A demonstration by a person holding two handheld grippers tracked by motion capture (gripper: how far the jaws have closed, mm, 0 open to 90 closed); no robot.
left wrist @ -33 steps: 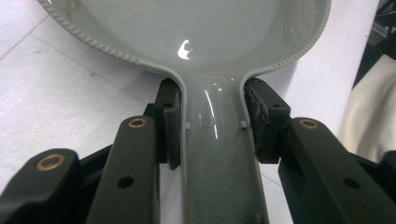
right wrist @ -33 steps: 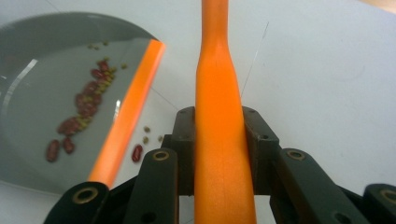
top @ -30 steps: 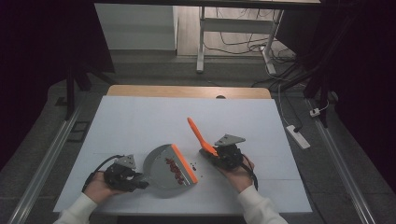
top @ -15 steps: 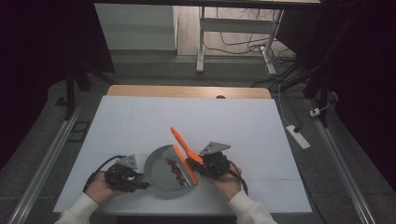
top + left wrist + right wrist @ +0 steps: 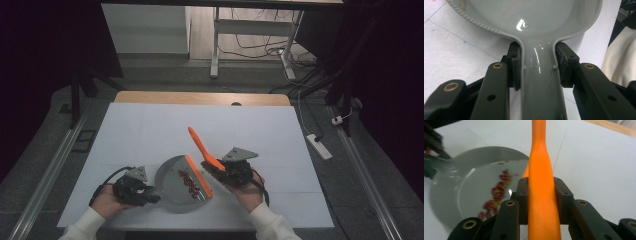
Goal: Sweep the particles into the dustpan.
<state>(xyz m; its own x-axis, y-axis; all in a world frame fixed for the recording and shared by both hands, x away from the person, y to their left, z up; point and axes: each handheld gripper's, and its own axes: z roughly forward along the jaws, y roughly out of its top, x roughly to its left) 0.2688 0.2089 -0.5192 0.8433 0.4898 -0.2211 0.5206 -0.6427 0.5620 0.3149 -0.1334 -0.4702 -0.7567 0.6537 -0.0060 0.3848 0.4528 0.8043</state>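
Jaws of the left gripper (image 5: pixel 537 67) are clamped on the handle of the grey dustpan (image 5: pixel 177 182), which lies on the white table (image 5: pixel 150 130) holding red debris (image 5: pixel 189 181). Right gripper (image 5: pixel 541 197) jaws clamp the orange brush (image 5: pixel 202 148) handle just beside the dustpan's orange lip.

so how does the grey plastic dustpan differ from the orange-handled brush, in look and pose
The grey plastic dustpan is a broad, round-backed scoop; the orange-handled brush is long and slim. The dustpan lies flat on the white table with red bits in it; the brush carries none and its handle slants up and away. The left gripper clamps the dustpan's handle, the right gripper the brush's. Both are held shut.
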